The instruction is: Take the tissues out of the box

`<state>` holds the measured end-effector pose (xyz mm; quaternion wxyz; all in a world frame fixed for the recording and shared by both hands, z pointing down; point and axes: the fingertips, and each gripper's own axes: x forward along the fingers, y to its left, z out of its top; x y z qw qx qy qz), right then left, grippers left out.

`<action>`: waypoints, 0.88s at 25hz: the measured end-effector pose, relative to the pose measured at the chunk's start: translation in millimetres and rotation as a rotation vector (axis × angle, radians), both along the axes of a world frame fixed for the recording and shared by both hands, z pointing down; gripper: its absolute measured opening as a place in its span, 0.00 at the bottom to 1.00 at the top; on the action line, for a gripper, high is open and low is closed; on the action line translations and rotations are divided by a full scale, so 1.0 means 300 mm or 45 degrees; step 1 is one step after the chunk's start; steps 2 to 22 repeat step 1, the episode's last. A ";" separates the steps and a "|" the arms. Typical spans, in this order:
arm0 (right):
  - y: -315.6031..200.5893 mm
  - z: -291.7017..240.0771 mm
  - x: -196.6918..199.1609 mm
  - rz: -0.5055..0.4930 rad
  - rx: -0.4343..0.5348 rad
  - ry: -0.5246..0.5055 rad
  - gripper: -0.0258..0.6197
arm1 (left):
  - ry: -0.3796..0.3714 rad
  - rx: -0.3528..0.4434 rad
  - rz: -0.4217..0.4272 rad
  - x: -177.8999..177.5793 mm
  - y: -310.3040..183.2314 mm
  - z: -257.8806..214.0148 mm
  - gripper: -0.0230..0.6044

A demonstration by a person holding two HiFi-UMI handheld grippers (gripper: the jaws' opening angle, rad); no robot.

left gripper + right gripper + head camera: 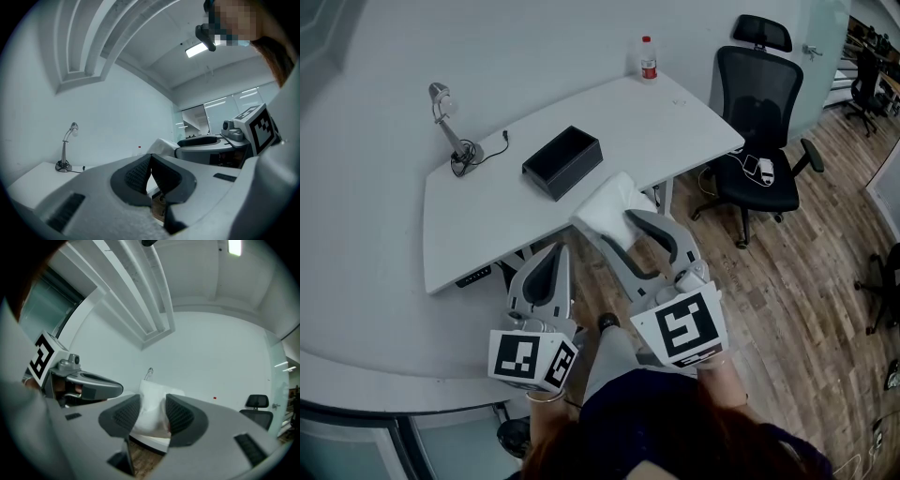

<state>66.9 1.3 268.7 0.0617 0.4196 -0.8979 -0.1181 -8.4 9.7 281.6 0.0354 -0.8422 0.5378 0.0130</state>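
Observation:
An open black box (562,161) lies on the white table (487,225), with nothing visible inside it. My right gripper (609,223) is shut on a white pack of tissues (602,204), held in the air over the table's near edge, to the right of the box. In the right gripper view both pads press the tissues (151,401) from either side. My left gripper (555,251) hovers lower left of it, off the table's near edge, shut and empty; its fingertips (149,158) meet.
A desk lamp (450,122) with a cable stands at the table's far left. A water bottle (648,58) stands at the far right corner. A black office chair (759,122) sits right of the table on the wooden floor (806,281).

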 end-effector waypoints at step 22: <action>-0.002 -0.002 0.000 -0.001 0.001 -0.001 0.33 | 0.001 0.001 -0.003 -0.002 -0.002 -0.003 0.08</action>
